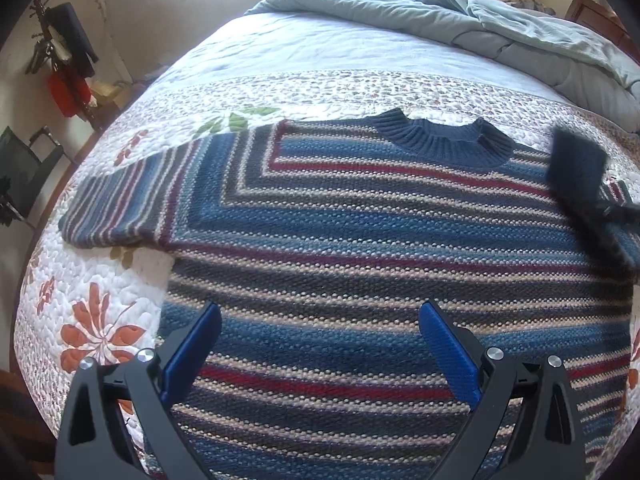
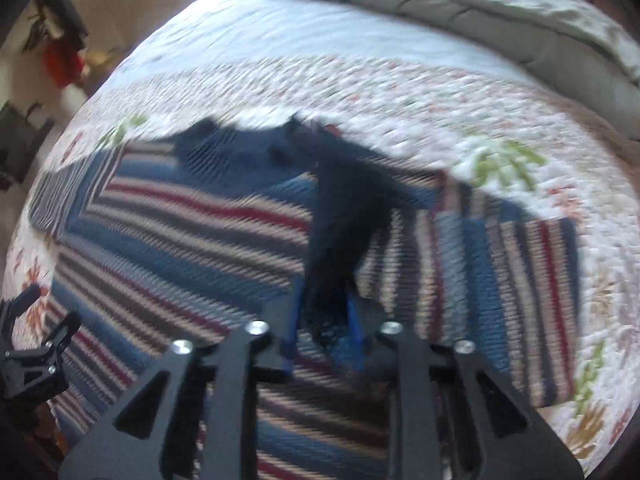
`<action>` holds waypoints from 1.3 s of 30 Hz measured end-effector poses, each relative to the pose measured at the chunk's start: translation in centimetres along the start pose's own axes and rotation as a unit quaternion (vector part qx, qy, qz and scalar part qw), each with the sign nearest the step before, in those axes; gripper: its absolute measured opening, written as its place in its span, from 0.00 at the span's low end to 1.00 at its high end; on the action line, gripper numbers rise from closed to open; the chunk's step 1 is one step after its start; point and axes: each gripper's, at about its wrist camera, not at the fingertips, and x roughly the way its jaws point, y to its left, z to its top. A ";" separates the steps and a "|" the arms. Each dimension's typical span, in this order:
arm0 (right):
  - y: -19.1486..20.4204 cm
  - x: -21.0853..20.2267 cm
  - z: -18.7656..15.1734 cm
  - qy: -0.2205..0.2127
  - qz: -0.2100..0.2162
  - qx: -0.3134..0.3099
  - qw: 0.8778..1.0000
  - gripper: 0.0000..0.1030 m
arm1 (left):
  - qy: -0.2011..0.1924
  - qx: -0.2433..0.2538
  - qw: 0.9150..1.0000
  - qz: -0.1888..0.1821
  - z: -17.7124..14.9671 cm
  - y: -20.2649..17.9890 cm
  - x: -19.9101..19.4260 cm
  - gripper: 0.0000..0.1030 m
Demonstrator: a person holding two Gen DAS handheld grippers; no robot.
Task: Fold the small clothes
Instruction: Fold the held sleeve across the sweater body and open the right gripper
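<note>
Garment: a striped knitted sweater (image 1: 360,216) in blue, grey, cream and red bands with a navy ribbed collar (image 1: 444,140) — it lies spread flat across the near part of the bed, collar toward the far side.
Left sleeve: stretched out flat toward the left edge of the left wrist view (image 1: 120,204), resting on the quilt.
Right sleeve: in the right wrist view, a dark ribbed cuff (image 2: 344,216) runs up from between the pads; the view is smeared, so its exact lie is hard to tell.
Bedding: a white quilted bedspread with orange and green flower prints (image 1: 104,320) under the sweater; a rumpled pale grey-blue duvet (image 1: 500,28) heaped at the far end.
Left gripper (image 1: 320,344): blue pads spread wide, nothing between them, poised over the sweater's body.
Right gripper (image 2: 326,320): pads narrow, the dark cuff between them — whether they press on it I cannot tell.
Room: a coat stand with dark and red items (image 1: 64,60) by the far left wall.
</note>
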 end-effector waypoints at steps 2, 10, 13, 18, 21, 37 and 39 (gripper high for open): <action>0.6 0.0 -0.5 0.011 0.039 -0.002 0.999 0.49 | 0.001 0.000 1.000 -0.001 0.0 0.0 0.0 0.96; -3.0 -4.5 -1.0 -0.039 0.035 0.014 0.999 0.50 | 0.027 0.003 0.997 -0.066 0.8 -3.4 0.5 0.96; -6.5 -4.8 -1.6 -0.042 0.020 0.047 0.998 0.50 | 0.051 0.010 0.991 -0.121 1.9 -6.6 1.1 0.96; -10.7 -4.2 -3.0 -0.037 0.014 0.084 0.996 0.50 | 0.114 0.008 0.971 -0.210 3.6 -11.1 3.3 0.96; -12.6 -4.4 -3.8 -0.039 0.012 0.099 0.994 0.50 | 0.163 -0.016 0.950 -0.267 4.0 -13.0 5.0 0.95; -16.3 -5.3 -5.8 -0.051 -0.009 0.114 0.992 0.52 | 0.198 -0.076 0.919 -0.333 5.5 -16.4 7.1 0.71; -16.3 -5.3 -5.8 -0.052 -0.010 0.112 0.992 0.52 | 0.203 -0.085 0.917 -0.333 5.7 -16.5 7.7 0.56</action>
